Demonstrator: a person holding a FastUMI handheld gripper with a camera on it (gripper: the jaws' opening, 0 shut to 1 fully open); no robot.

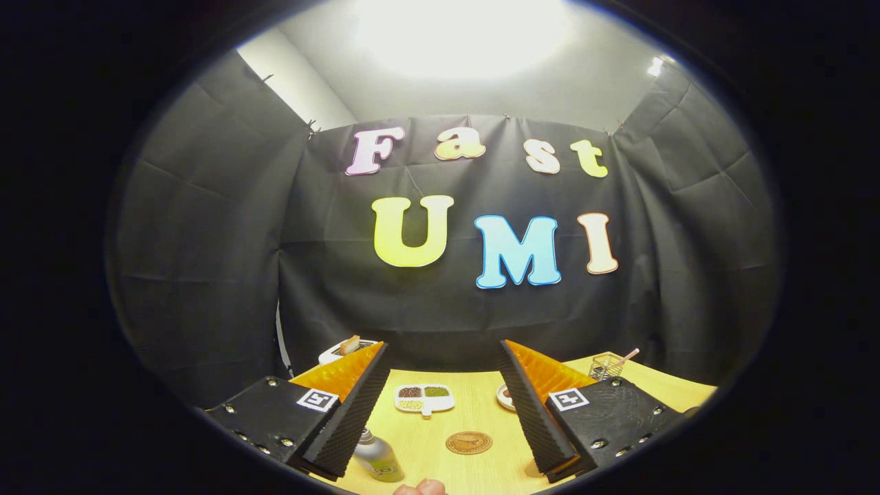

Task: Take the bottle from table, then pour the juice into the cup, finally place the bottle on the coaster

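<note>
A ceiling light (462, 34) blows out to white glare overhead — the table (474, 412) is evenly lit, edges bowed and dim.

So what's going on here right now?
A person holds the gripper above the wooden table, fingers open and gripping nothing. The bottle stands untouched by the left finger, and the round coaster lies bare between the fingers. A sectioned dish sits beyond. Nothing has been picked up yet.
</note>
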